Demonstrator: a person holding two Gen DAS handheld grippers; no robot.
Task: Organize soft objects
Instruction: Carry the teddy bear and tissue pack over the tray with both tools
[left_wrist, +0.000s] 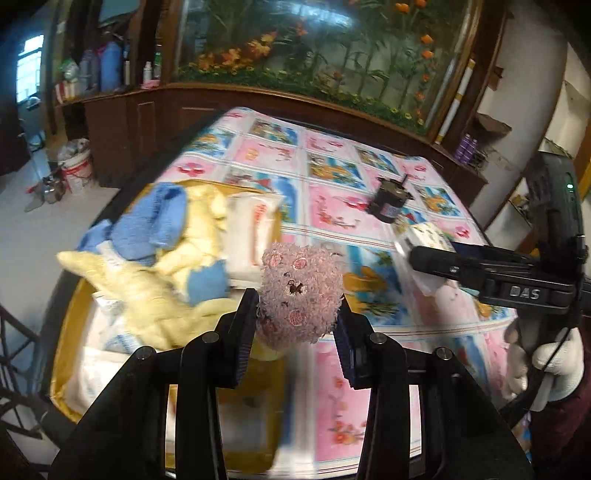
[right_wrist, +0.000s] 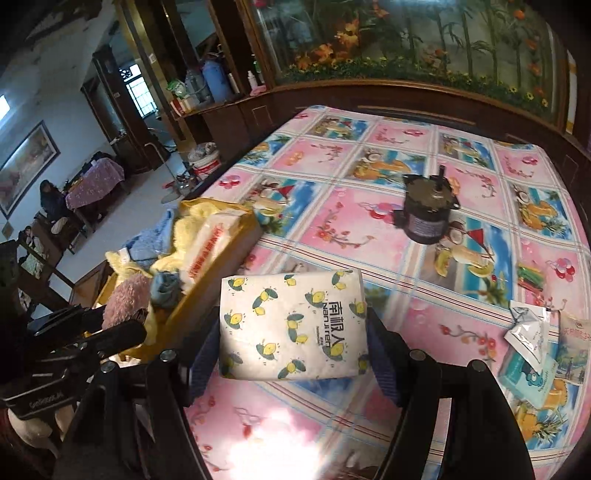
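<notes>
Left hand-held gripper (left_wrist: 297, 325) pinches pink plush bear (left_wrist: 300, 295), lower centre, beside yellow box (left_wrist: 66, 354) for drop-in. Right hand-held gripper (right_wrist: 291, 347) clamps lemon-print tissue pack (right_wrist: 291, 326), likely box-bound too.

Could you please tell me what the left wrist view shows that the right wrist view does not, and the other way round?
Only the left wrist view shows the embroidered face of the pink plush toy held in the left gripper. Only the right wrist view shows the lemon print and lettering on the tissue pack in the right gripper, and the small packets at the table's right edge. Both show the yellow box of soft things and the dark motor.
</notes>
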